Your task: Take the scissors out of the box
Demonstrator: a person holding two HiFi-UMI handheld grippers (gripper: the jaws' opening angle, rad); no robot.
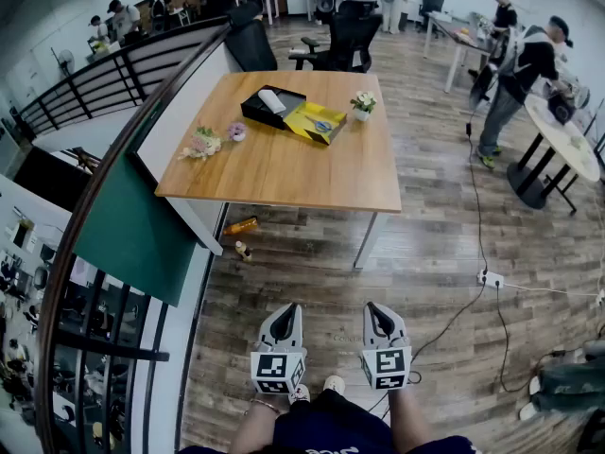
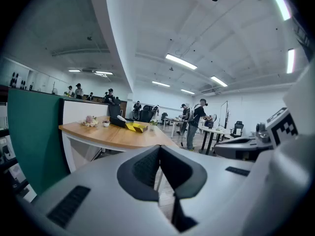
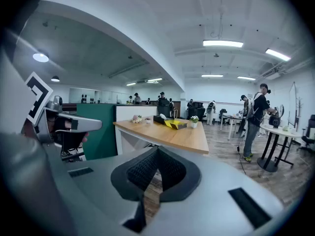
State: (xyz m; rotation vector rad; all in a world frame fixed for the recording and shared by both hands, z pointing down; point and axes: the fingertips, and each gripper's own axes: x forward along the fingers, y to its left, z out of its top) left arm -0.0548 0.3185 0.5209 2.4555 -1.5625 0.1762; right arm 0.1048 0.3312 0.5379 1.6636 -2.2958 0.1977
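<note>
Hanging at six o'clock, left gripper [image 1: 283, 313] and right gripper [image 1: 379, 311] both have jaws closed on nothing, well apart from box [image 1: 253, 112] on table [image 1: 284, 170] at twelve.

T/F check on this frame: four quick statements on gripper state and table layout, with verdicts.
1. The left gripper and the right gripper are both shut with nothing between their jaws. True.
2. The black box sits on the wooden table beside a yellow piece. True.
3. The left gripper is touching the black box. False: both grippers are held over the floor, well short of the wooden table.
4. The plant stands on the floor. False: the small potted plant stands on the wooden table, just right of the yellow piece in the head view.
</note>
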